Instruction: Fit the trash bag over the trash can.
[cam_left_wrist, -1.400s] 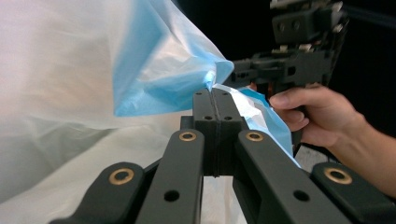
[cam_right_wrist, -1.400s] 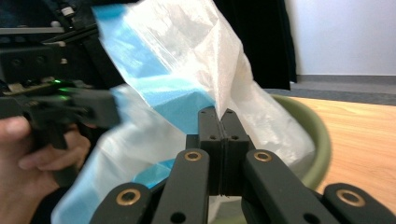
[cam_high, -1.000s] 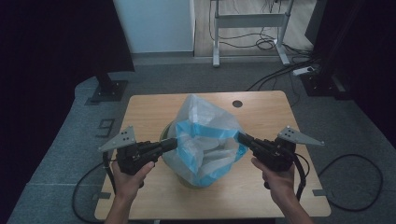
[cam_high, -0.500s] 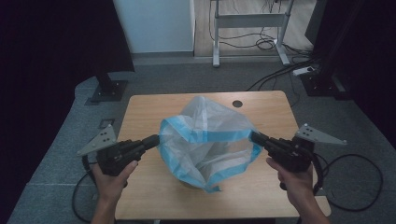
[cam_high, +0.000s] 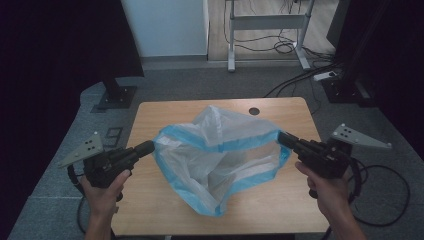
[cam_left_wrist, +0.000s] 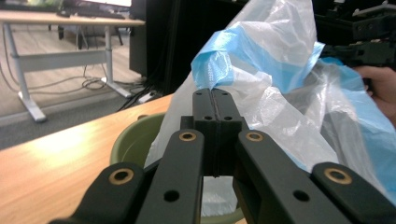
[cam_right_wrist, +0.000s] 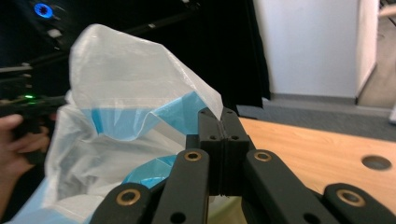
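A clear plastic bag (cam_high: 220, 155) with a blue rim hangs stretched between both grippers over the wooden table (cam_high: 150, 115). My left gripper (cam_high: 149, 146) is shut on the bag's left rim, and my right gripper (cam_high: 282, 138) is shut on its right rim. In the left gripper view the jaws (cam_left_wrist: 215, 100) pinch the film of the bag (cam_left_wrist: 280, 60), and a green bowl (cam_left_wrist: 133, 140) sits on the table under it. In the right gripper view the jaws (cam_right_wrist: 223, 119) clamp a thin fold of the bag (cam_right_wrist: 126, 70). The bag's mouth gapes wide, facing up.
A round cable hole (cam_high: 254, 111) marks the table's far right. On the floor behind stand a grey desk frame (cam_high: 270, 30) and loose cables (cam_high: 300, 80). A black stand base (cam_high: 117, 95) sits at the far left.
Both grippers have moved apart and risen a little, each keeping its hold. The bag has been pulled from a bunched heap into a wide open mouth.
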